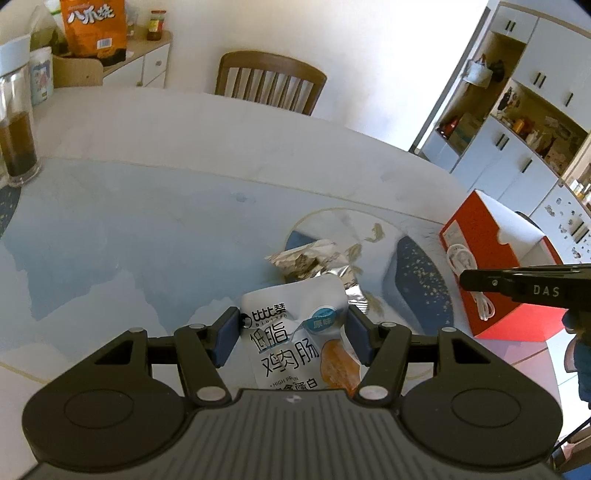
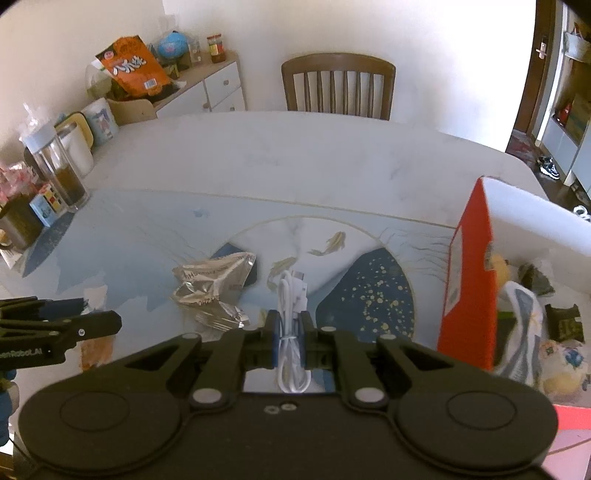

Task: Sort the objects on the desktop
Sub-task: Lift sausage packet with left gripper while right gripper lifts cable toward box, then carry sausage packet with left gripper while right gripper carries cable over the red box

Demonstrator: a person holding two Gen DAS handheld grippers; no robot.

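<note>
Both views are bright with daylight, apparently from the right, where the wall [image 2: 461, 55] is nearly blown out. The glossy desk [image 1: 155, 221] carries a soft pale sheen, and the crumpled foil wrapper [image 2: 214, 291] glints. Fisheye bending curves the desk edge and cabinets [image 1: 517, 122]; corners vignette to black. Colours run bluish and detail is slightly soft.

The white sausage pouch [image 1: 295, 332] in my left tool [image 1: 291, 332] reads "低脂 鸡肉肠", "原味"; my right tool [image 1: 517, 288] shows "DAS"; the orange bag [image 1: 94, 26] seemingly "八爪烧".
</note>
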